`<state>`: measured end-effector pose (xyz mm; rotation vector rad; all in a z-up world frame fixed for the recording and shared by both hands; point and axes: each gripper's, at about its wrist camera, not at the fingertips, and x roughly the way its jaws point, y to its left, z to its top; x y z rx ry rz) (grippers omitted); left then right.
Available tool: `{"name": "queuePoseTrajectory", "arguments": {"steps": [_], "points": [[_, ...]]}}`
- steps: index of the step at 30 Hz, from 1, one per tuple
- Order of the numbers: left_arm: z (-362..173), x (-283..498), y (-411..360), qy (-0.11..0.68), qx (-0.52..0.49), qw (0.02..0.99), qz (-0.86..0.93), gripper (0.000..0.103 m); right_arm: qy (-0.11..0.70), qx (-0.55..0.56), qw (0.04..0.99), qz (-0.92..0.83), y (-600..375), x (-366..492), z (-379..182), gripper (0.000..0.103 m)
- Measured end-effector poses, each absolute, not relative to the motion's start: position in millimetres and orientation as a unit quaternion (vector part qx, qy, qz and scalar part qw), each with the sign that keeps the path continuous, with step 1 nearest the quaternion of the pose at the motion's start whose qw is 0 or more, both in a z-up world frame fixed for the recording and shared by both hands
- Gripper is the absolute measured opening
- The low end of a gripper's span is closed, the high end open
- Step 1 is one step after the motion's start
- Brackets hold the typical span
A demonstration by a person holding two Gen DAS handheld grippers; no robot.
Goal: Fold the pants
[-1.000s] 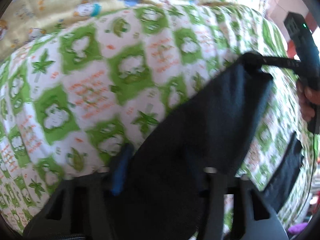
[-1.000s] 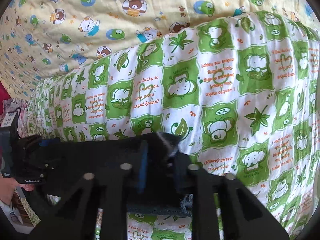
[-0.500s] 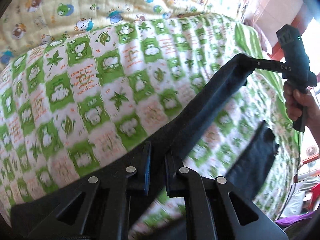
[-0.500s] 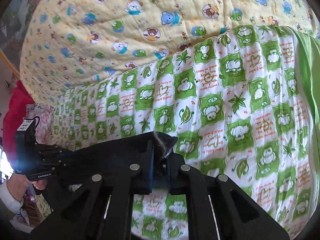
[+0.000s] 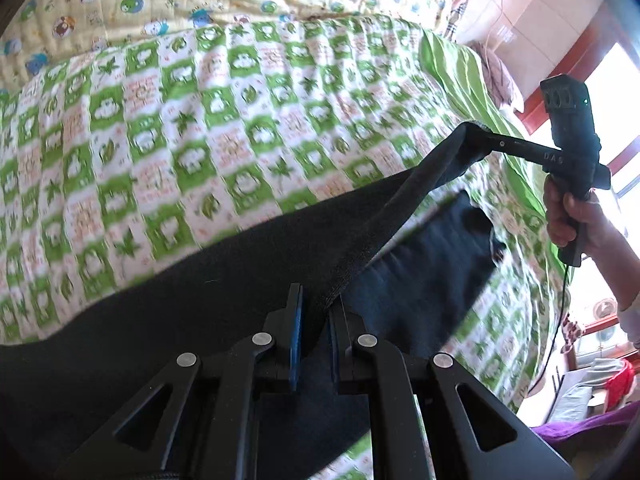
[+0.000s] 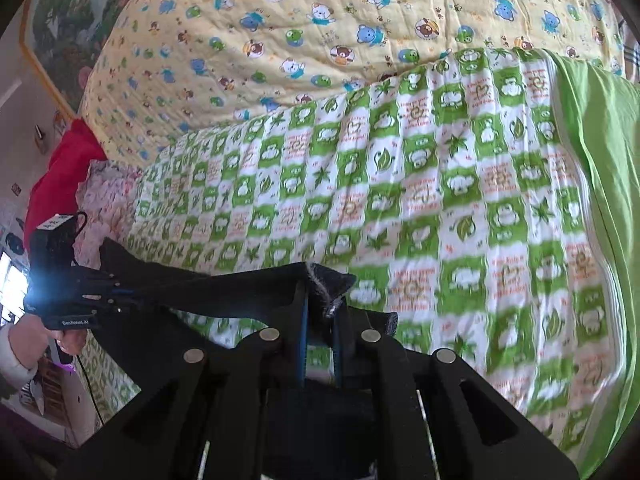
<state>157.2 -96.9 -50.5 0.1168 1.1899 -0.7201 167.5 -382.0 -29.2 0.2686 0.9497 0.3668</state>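
Observation:
The dark navy pants (image 5: 224, 264) hang stretched between my two grippers above the bed. My left gripper (image 5: 318, 308) is shut on one end of their top edge. In the left wrist view the right gripper (image 5: 474, 140) shows far right, shut on the other end. A lower part of the pants (image 5: 432, 264) hangs toward the quilt. In the right wrist view my right gripper (image 6: 322, 300) is shut on a frayed corner of the pants (image 6: 256, 292), and the left gripper (image 6: 104, 292) shows at the far left, holding the other end.
A green-and-white checked quilt (image 6: 440, 208) covers the bed below. A yellow bear-print blanket (image 6: 304, 28) lies behind it. A plain green sheet (image 6: 600, 168) runs along the right edge. A red cloth (image 6: 60, 176) and room clutter sit at the far left.
Both grippers have lifted higher and farther back from the bed with the pants held between them. The pants now hang stretched out, with more of the quilt in view.

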Motion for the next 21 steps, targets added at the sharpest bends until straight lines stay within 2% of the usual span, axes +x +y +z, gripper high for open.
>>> {"name": "queuePoseTrajectory", "arguments": {"steps": [21], "points": [[-71, 87, -110, 0.576, 0.042, 0.74, -0.345, 0.009, 0.468, 0.077, 0.863, 0.171, -389, 90, -56, 0.011]]}}
